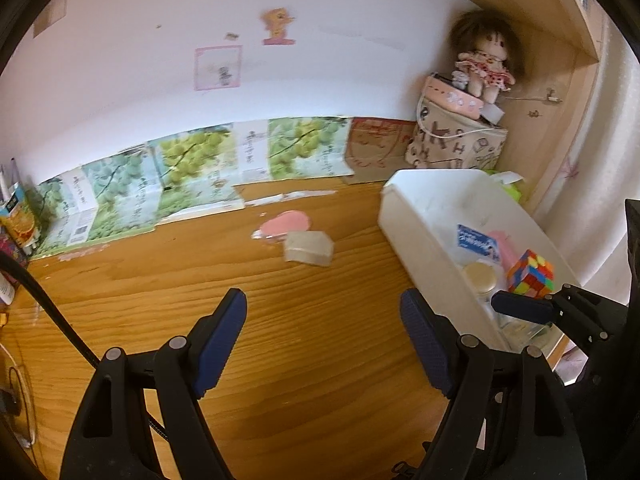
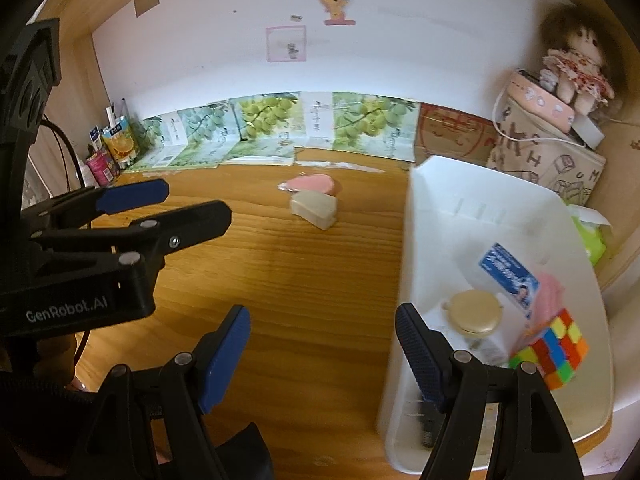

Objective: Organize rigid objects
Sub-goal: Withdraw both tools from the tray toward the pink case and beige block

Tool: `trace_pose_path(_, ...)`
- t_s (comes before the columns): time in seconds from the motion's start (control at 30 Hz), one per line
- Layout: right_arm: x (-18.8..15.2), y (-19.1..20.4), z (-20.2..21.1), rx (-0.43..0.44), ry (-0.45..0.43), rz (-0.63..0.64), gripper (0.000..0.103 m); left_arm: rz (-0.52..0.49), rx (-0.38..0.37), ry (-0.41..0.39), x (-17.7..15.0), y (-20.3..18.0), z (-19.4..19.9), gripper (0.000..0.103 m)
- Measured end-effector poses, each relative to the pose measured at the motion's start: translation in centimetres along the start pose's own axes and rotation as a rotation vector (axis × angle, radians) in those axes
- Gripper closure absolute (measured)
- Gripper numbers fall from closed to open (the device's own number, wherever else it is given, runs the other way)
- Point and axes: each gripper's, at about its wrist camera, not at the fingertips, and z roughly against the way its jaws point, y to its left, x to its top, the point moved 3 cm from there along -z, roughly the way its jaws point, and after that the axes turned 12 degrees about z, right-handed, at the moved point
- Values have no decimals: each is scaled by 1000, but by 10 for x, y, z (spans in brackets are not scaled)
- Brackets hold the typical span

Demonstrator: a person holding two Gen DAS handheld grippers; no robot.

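Lying flat, beige box, long axis seemingly left-right.

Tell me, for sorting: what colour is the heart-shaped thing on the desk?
Pink heart-shaped thing; right wrist view shows it best.

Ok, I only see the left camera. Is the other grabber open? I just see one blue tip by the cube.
Observer: Yes, the right gripper is open and holds nothing.
Operator: Where is it?
Observer: It seems to straddle the white bin's wall, with one finger on the bin side and the other over the table.
Operator: Anything else near the cube?
Observer: A small dark thing lies at the bin's near end, left of the cube. It is too blurred to name.
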Motion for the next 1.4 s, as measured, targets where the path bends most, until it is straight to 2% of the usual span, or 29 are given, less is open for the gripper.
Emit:
trace_pose_path(0.23, 8, 24, -16, 18, -2, -17, 27, -9, 42, 25, -2, 31, -3, 21)
trace_pose_path(0.57, 13, 39, -41, 33, -18, -114, 27, -89, 107, 74, -8, 57, -11, 21)
trace_pose_path(0.73, 14, 46, -50, 28, -24, -137, 27, -95, 126, 103, -6, 67, -16, 21)
trace_pose_path(1.0, 15, 46, -62, -9, -24, -164, 27, -11, 153, 210, 6, 86, -39, 21)
trace_pose_path(1.4, 38, 38, -88, -99, -63, -136, 27, 114, 146, 262, 61, 96, -66, 21)
